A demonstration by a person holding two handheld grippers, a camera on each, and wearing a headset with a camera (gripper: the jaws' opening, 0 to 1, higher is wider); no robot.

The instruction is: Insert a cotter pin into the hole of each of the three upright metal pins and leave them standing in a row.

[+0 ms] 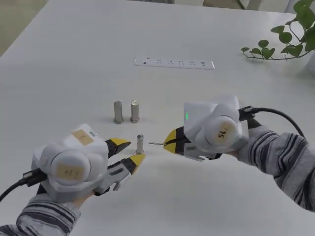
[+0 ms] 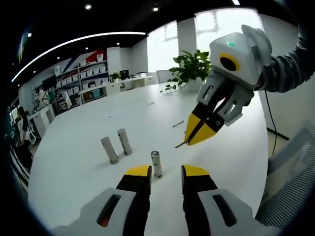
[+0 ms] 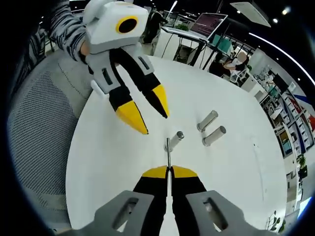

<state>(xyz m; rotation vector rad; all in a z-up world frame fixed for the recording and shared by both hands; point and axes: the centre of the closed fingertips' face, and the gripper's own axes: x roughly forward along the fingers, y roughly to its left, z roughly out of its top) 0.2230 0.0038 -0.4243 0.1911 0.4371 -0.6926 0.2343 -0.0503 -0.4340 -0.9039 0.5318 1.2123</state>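
Observation:
Three metal pins stand upright on the white table. Two pins (image 1: 118,112) (image 1: 135,111) stand side by side at the back; the third pin (image 1: 140,143) stands nearer, between the grippers. My left gripper (image 1: 126,151) is open, its yellow tips on either side of the near pin (image 2: 156,163) but just short of it. My right gripper (image 1: 170,141) is shut on a thin cotter pin (image 1: 156,143), which points left with its tip close to the near pin's top (image 3: 177,136). The cotter pin (image 3: 168,155) runs straight out from the shut jaws.
A white power strip (image 1: 173,63) lies farther back on the table (image 1: 64,73). A green potted plant (image 1: 290,34) reaches in at the far right. Another small cotter pin (image 2: 178,123) lies on the table beyond the pins. Grey-striped sleeves show at both hands.

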